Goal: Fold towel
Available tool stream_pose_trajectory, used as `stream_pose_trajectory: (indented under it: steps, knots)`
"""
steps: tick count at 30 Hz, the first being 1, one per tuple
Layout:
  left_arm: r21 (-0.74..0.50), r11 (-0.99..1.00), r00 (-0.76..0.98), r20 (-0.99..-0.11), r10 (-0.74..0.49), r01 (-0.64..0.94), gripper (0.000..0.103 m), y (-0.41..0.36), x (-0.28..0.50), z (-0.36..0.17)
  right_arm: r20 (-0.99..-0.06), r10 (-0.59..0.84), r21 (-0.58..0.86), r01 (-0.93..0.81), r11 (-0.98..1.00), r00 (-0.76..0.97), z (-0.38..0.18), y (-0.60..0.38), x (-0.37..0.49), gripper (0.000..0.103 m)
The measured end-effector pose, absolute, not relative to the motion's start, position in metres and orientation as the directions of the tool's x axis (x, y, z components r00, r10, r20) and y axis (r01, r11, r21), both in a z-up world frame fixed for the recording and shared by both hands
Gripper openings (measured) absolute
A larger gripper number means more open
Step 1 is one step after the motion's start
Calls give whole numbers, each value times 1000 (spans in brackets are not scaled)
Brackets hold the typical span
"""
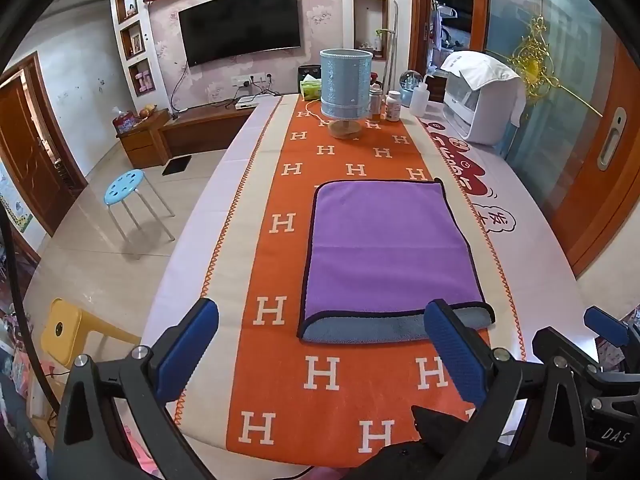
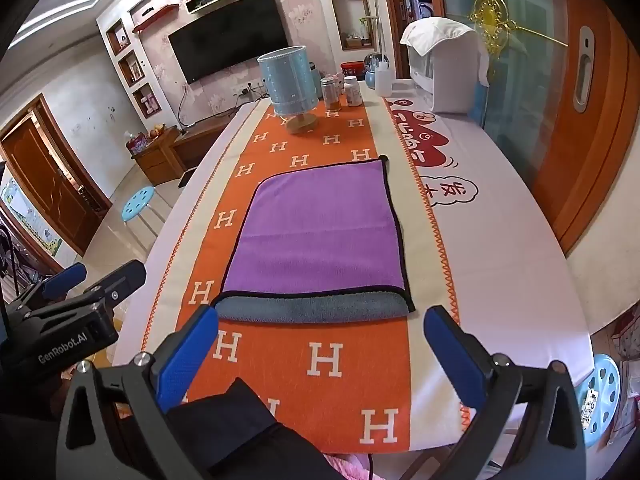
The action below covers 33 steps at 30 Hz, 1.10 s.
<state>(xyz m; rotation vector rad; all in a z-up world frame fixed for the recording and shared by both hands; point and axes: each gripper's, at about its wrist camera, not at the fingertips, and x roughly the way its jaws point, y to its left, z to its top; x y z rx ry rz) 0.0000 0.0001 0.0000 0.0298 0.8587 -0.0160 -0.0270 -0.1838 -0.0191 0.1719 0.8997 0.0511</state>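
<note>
Left wrist view
Your left gripper (image 1: 320,356): low over the near table edge, fingers wide, holding nothing.
Purple towel (image 1: 388,248): folded on the orange runner (image 1: 276,264), grey underside showing at the near edge.
Beyond: blue lamp (image 1: 346,88), bottles.

Right wrist view
Your right gripper (image 2: 320,356): level, fingers wide, empty.
Purple towel (image 2: 320,240): just ahead, untouched.
Left gripper (image 2: 80,284): beside it.

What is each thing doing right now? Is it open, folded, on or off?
Purple towel: folded, flat on the table, grey side peeking out at the near edge.
Left hand-held gripper: open, empty.
Right hand-held gripper: open, empty.
TV: screen dark.
Lamp: upright, looks unlit.
</note>
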Motion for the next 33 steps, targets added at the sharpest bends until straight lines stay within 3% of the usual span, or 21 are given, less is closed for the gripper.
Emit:
stream_pose_trajectory:
  steps: [33]
  knots:
    - [12, 999, 640, -769, -16, 39, 102, 0, 1, -4, -778, 98, 152, 35, 988, 621, -18, -186, -27, 103]
